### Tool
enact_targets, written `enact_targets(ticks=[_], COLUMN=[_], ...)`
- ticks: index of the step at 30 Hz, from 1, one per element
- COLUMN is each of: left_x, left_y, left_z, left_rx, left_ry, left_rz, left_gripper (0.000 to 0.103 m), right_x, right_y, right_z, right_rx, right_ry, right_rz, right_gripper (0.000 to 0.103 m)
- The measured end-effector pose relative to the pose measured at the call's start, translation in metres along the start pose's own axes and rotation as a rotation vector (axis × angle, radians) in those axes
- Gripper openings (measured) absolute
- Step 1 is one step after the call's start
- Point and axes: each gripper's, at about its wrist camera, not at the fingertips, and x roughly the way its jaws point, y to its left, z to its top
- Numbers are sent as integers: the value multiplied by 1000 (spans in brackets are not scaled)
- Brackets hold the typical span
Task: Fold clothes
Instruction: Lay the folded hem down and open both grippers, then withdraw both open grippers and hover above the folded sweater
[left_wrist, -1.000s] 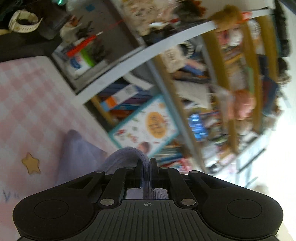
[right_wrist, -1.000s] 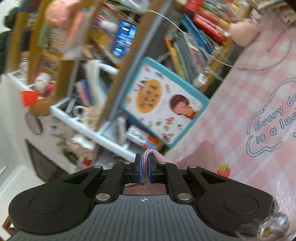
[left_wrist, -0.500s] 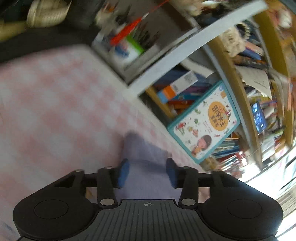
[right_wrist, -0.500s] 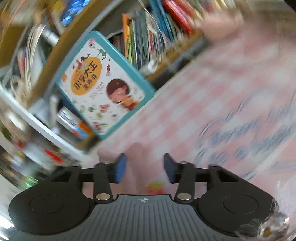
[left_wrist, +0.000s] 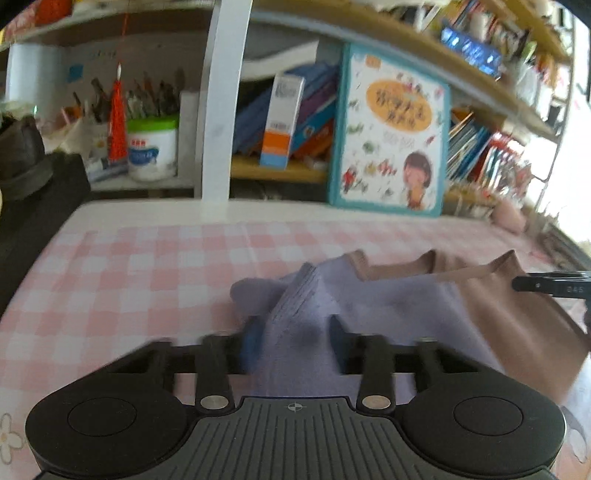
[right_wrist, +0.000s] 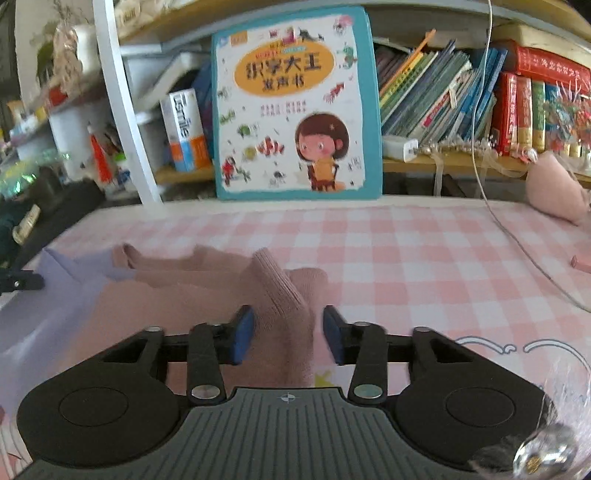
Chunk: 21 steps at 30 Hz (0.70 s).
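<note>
Both grippers spread wide, left gripper (left_wrist: 295, 334) over lilac cuff (left_wrist: 299, 291), right gripper (right_wrist: 288, 334) over pink cuff (right_wrist: 280, 288); fold apparently laid, next likely regrasp.

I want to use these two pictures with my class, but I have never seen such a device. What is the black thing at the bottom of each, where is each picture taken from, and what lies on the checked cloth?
The black thing is a hand-held gripper: a person holds one in each hand, and there is no robot. A wide-angle camera on each looks forward along its two blue-padded fingers.

One picture looks out from the left gripper, the other from the right gripper. Both are open and hold nothing.

On the pink checked tablecloth lies one garment, lilac on one side and dusty pink on the other. A ribbed cuff pokes up between each pair of fingers. Behind stand shelves with a picture book.
</note>
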Motion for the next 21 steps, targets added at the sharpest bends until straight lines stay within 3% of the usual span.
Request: enact_targets(ticks=[1,4,7,10,15,17,18,19,20,21], left_x=[2,-10,-17,2,6,3,0,-5,-9,-13], left_y=[3,17,25,23,30,31,31,30,30,31], left_z=[-1,-2,-4,-7,-11,-11,-11,-11,-12,-13], left_rx=[-12,-112,-183,-167,-201,-209,-214,-215,-218,-224], left_ry=[7,-59,-109,-43,-37,-46,-57,-77,-95,-106], left_rz=[3,-53,-91,-48,-66,-64,-61,-60,-60,-63], left_gripper=[5,4,4,5,6,9,11,21,43,57], right_x=[2,-8,-22,-5,3,4,2,0,-2,-5], right_y=[-3,-16,-28,-24,-38,-42,-44,-47,-49,-52], right_z=[0,0,2,-2,-8,-9,-10,-11,-12,-12], right_rx=[11,106,194,154,236,248,263,278,297,316], right_ry=[11,-24,-92,-21,-2,8,7,5,7,9], right_rz=[4,50,111,74,103,87,89,91,100,110], right_gripper=[19,5,5,5,9,27,29,30,34,37])
